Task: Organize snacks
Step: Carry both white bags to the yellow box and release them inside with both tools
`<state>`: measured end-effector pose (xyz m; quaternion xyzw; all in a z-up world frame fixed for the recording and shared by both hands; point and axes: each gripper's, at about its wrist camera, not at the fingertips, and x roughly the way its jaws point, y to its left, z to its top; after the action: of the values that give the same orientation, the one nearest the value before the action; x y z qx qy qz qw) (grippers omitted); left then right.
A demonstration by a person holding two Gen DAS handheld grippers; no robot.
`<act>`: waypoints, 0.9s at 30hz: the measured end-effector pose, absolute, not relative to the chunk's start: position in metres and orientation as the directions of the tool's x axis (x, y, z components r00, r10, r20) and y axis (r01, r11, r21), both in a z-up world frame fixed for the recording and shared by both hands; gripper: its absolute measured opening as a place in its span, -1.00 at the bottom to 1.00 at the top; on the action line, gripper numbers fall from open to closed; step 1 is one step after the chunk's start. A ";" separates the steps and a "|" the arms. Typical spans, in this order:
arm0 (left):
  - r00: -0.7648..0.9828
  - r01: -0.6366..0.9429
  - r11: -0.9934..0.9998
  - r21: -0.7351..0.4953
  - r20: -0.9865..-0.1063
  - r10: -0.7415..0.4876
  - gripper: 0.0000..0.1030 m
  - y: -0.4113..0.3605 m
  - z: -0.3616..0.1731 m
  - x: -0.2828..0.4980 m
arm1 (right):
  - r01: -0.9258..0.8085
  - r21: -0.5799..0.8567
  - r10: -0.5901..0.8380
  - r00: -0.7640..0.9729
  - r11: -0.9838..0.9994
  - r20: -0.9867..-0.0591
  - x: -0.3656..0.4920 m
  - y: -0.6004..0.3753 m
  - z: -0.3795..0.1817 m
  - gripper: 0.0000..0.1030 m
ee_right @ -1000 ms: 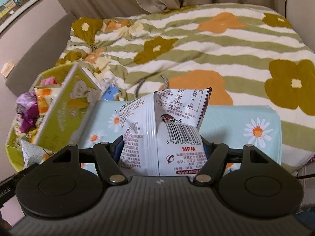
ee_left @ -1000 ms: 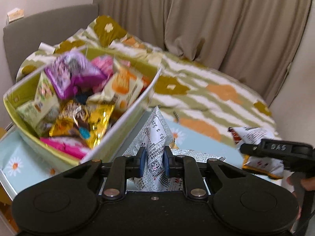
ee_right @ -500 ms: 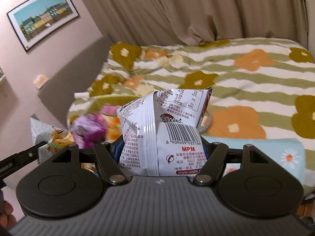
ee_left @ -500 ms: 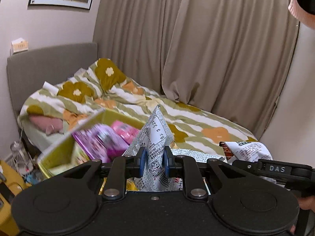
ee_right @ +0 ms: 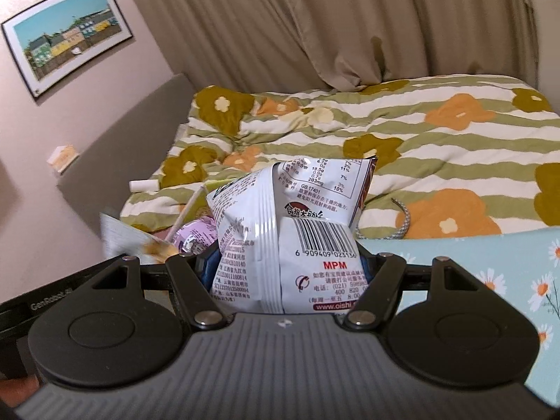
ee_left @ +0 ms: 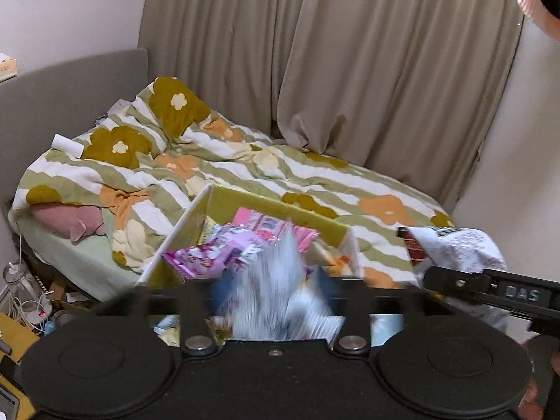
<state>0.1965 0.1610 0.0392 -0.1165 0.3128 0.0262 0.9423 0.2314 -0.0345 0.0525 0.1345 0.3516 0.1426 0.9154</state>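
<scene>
Though smeared by motion low in the middle of the left view, showed as a white packet [ee_left: 266,301] loose between the jaws of the left claw [ee_left: 274,280]. Had just been spreading those jaws; stood wide, clear of the packet on either side, so released rather than gripped. Hung right above the open green box [ee_left: 280,206], already crammed with a purple packet [ee_left: 199,259] and pink ones.

Judged light, puffy and crinkly, with slick film and probably brittle crisps inside. Best pinched gently across the belly or by a sealed edge, never squeezed hard.

Gripped a second white bag [ee_right: 297,238] in the right claw [ee_right: 285,266], clenched on both flanks low down. Faced the barcode to the camera, with the top corner poking up past the middle of the right view. Appeared again at the right edge of the left view, beside the box rather than over it.

Beyond, spread a flowered quilt [ee_left: 315,182] across the middle and hung beige curtains [ee_left: 350,52] along the top.
</scene>
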 end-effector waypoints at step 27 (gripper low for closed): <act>0.813 -0.145 0.983 -0.112 -0.580 0.054 0.98 0.215 0.035 0.169 | -0.181 0.297 0.326 0.757 0.938 -0.566 0.259 0.043 0.041 1.00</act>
<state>0.1686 0.2150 0.0353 -0.0755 0.3015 0.0525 0.9490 0.2586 0.0425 0.0408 0.1125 0.3207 0.1362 0.9306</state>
